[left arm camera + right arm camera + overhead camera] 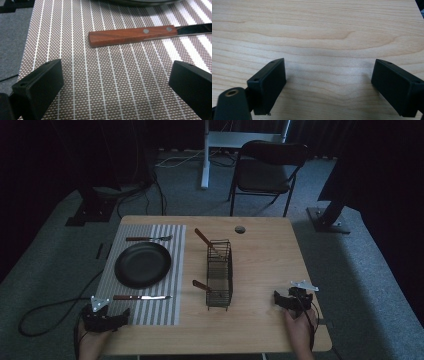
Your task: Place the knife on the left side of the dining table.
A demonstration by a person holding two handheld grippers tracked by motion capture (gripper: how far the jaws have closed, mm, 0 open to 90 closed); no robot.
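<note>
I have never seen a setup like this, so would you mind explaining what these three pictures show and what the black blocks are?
A person sits at a wooden table with a hand-held two-jaw gripper in each hand. The high view looks down from above. The other two come from cameras riding on the grippers; the black blocks are their jaws. The left gripper is open over a striped placemat, facing a wooden-handled knife. The right gripper is open over bare wood. Neither holds anything. The mat also carries a black plate and a fork; a wire basket beside it holds more wooden-handled utensils.
</note>
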